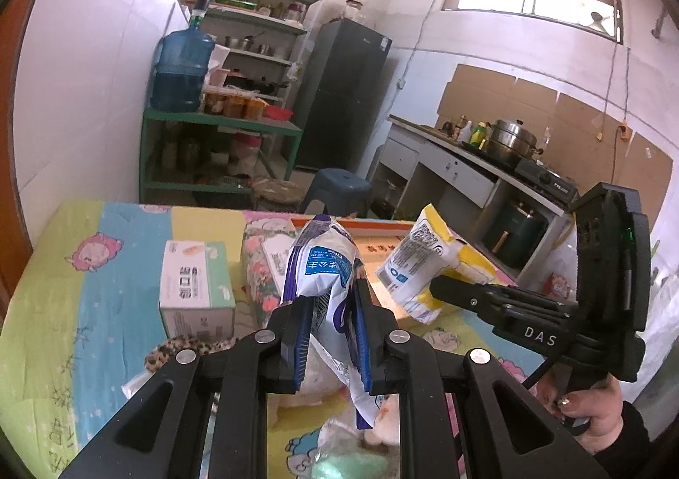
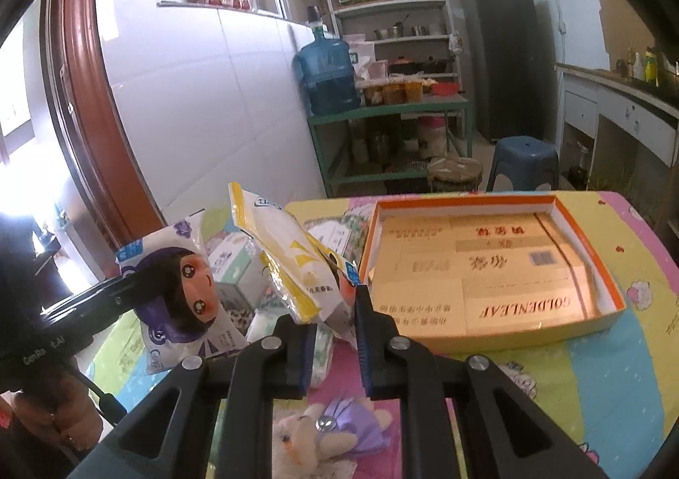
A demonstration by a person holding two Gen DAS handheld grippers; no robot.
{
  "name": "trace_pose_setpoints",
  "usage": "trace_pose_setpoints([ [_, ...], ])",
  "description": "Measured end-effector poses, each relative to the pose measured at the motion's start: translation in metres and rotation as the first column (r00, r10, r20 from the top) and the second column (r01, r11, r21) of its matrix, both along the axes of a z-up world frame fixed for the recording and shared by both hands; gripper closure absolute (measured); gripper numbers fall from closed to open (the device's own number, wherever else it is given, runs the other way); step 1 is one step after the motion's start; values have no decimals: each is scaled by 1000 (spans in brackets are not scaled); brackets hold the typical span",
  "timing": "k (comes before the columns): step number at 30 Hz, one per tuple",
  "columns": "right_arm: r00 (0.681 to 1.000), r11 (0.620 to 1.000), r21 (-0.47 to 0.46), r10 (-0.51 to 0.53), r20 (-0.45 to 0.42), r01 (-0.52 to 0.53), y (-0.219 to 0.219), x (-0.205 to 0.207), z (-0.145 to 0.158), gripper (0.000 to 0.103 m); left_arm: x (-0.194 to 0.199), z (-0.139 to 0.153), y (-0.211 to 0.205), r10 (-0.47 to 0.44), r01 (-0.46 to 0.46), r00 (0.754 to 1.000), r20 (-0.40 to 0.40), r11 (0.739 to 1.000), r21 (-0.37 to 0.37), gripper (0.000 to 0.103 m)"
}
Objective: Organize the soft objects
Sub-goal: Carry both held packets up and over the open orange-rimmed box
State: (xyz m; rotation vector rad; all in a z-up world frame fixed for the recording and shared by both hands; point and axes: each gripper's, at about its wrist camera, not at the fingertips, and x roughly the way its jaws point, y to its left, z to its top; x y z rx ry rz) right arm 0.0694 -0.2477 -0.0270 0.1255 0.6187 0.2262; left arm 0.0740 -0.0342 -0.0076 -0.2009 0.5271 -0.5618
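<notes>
**Two packs held over the table**

Kitchen shelving and a fridge (image 2: 500,54) stood behind the table (image 2: 615,373) (its cloth printed with cartoons). On it lay an open orange-rimmed box (image 2: 611,283), a carton (image 1: 197,288) and a plush toy (image 2: 314,436). The left gripper (image 1: 329,334) was clenched on a purple pack (image 1: 322,266), held above the table. The right gripper (image 2: 333,334) pinched a yellow pack (image 2: 293,266) beside it, left of the box.

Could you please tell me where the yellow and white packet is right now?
The yellow and white packet is clamped in the right hand-held gripper, held up above the table just left of the open orange-rimmed box, with the purple packet on its other side.
</notes>
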Motion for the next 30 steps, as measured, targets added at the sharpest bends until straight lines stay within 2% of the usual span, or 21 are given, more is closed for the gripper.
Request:
trace_pose_setpoints([
  [8,999,1000,12,-11,44,11,-16,8,14,86,18,21,-21,49,-49,998,36,999,11,85],
  [14,997,999,29,-34,71,32,-36,16,21,86,40,28,-49,47,-48,998,37,998,35,85],
  [30,987,987,65,-149,64,144,-119,36,9,86,91,11,-139,-20,23,1000,-23,995,101,85],
])
